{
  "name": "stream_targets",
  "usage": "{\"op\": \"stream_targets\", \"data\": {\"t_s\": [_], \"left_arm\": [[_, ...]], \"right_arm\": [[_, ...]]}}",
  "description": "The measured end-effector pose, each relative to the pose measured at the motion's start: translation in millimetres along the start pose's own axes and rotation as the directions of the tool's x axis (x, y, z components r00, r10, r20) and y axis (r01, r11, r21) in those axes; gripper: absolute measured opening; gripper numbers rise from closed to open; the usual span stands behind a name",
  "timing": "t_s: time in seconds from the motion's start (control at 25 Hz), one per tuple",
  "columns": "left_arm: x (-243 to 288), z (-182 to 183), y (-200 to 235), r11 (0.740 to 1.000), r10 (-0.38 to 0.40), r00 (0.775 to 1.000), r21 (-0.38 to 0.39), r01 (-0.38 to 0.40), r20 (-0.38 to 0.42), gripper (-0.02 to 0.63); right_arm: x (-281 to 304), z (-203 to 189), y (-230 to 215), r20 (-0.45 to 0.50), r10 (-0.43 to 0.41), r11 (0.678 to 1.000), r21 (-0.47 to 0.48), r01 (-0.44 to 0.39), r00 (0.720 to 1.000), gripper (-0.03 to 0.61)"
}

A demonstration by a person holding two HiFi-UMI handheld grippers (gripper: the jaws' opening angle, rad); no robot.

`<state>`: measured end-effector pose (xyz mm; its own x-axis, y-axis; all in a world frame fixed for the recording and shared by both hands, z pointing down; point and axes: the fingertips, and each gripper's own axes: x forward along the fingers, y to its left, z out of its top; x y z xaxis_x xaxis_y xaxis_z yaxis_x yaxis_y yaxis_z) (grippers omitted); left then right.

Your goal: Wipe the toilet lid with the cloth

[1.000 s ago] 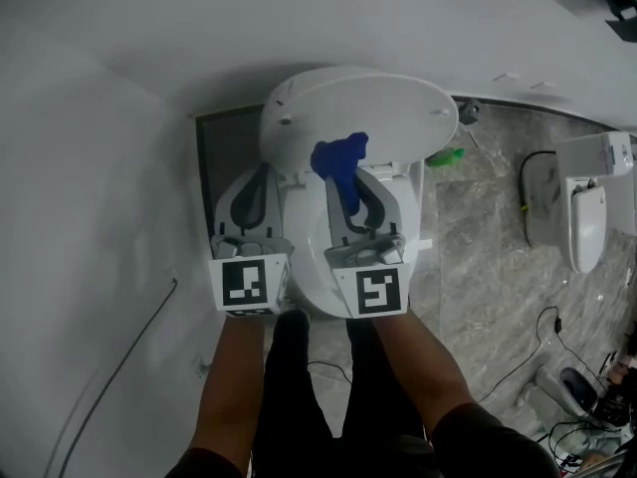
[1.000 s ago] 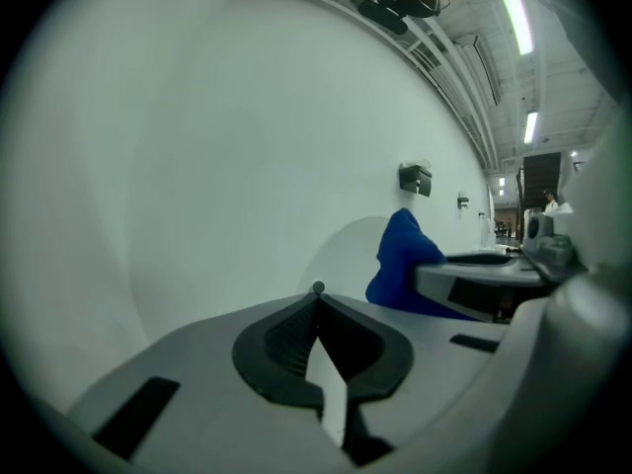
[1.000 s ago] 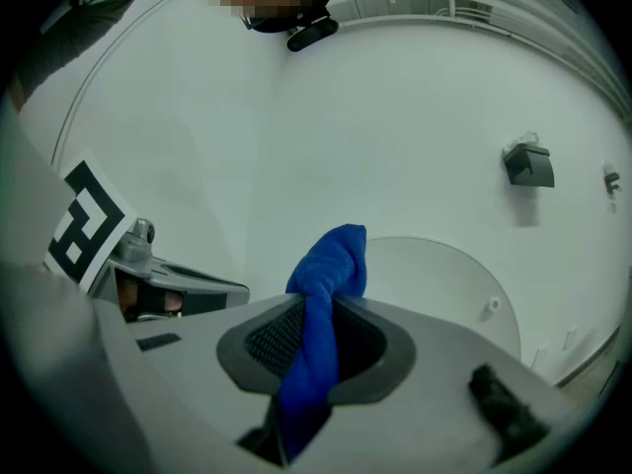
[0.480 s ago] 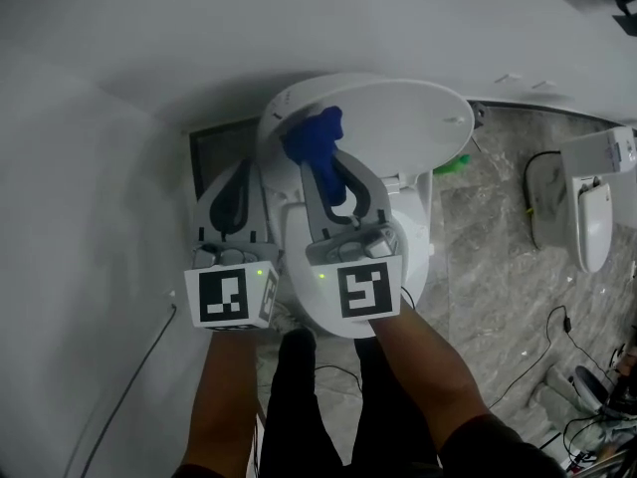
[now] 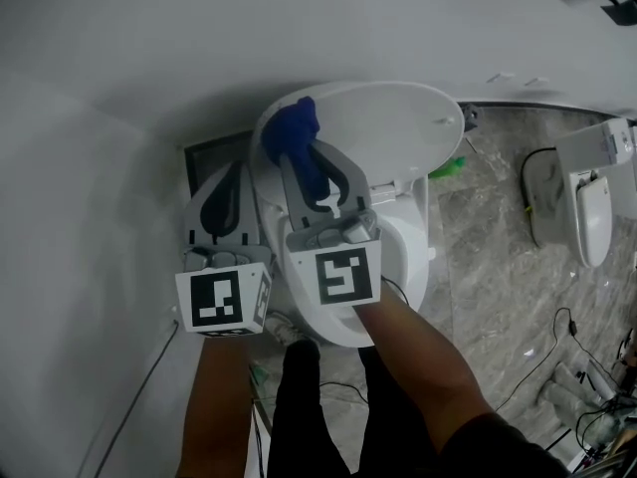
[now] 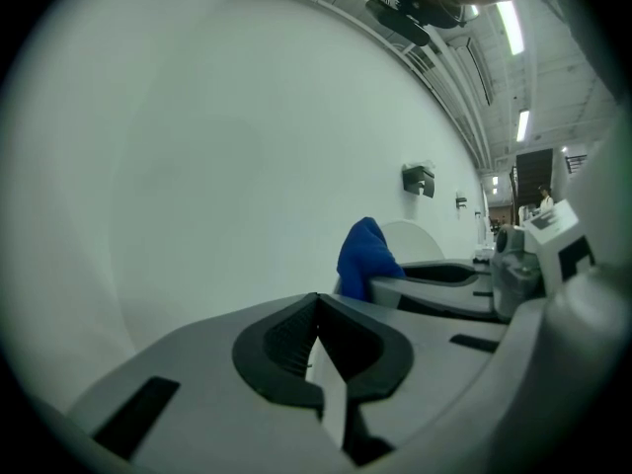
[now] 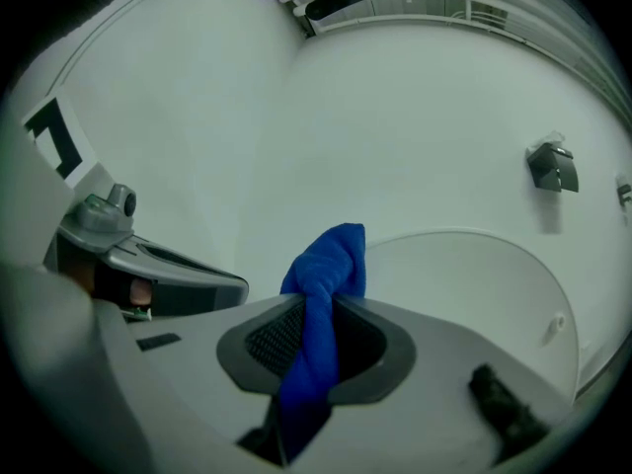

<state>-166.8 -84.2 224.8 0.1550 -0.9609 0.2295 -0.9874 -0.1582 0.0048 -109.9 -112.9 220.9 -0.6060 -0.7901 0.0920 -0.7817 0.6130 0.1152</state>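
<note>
The wiping step is judged to be under way. A bunched blue fabric cloth (image 5: pixel 291 125) is clamped between the jaws of the right gripper (image 5: pixel 302 157), which are closed tight on its middle, so that a knot of cloth stands out past the tips and a tail hangs below. The cloth is held level against the raised white oval plastic toilet lid (image 5: pixel 388 127), at the lid's upper left edge as seen from the head view. In the right gripper view the cloth (image 7: pixel 321 294) is seen just at the left rim of the lid (image 7: pixel 474 284), with the white wall behind. Whether it presses on the surface or only meets the rim cannot be told.

The jaws of the left gripper (image 5: pixel 231 169) are brought fully together with nothing between them. It is held beside the toilet bowl's left side, apart from the lid and taking no part in the wipe.

Most of the lid's face, toward its right edge, lies uncovered by the cloth. For the next move, the cloth would probably need to be kept pressed flat and drawn across toward the right edge, with the grip kept firm so the cloth is not dragged out.
</note>
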Motion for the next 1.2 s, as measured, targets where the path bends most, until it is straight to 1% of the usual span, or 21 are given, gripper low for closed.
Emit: {"op": "stream_targets", "data": {"t_s": [0.32, 0.44, 0.6, 0.88, 1.04, 1.2], "left_arm": [[14, 5, -7, 1.000, -0.011, 1.000, 0.015, 0.011, -0.002, 0.008], [17, 6, -10, 1.000, -0.009, 1.000, 0.008, 0.008, 0.004, 0.008], [23, 5, -20, 1.000, -0.008, 1.000, 0.005, 0.008, 0.007, 0.008], [37, 16, -56, 0.999, -0.050, 0.999, 0.012, 0.050, 0.021, 0.008], [46, 17, -81, 0.997, -0.082, 0.996, 0.007, 0.082, 0.023, 0.008], [56, 18, -106, 0.993, -0.116, 0.993, 0.017, 0.116, 0.018, 0.008]], "right_arm": [[14, -2, -21, -0.021, -0.046, 0.999, -0.021, 0.046, 0.999, 0.064], [16, 0, -29, -0.020, -0.058, 0.997, -0.058, 0.057, 0.998, 0.064], [9, -4, -54, -0.009, -0.125, 0.991, -0.041, 0.124, 0.992, 0.064], [-9, -13, -116, -0.020, -0.247, 0.969, -0.040, 0.246, 0.969, 0.064], [-25, -24, -152, -0.043, -0.319, 0.948, -0.038, 0.317, 0.947, 0.064], [-39, -32, -179, -0.063, -0.365, 0.930, -0.061, 0.362, 0.929, 0.064]]}}
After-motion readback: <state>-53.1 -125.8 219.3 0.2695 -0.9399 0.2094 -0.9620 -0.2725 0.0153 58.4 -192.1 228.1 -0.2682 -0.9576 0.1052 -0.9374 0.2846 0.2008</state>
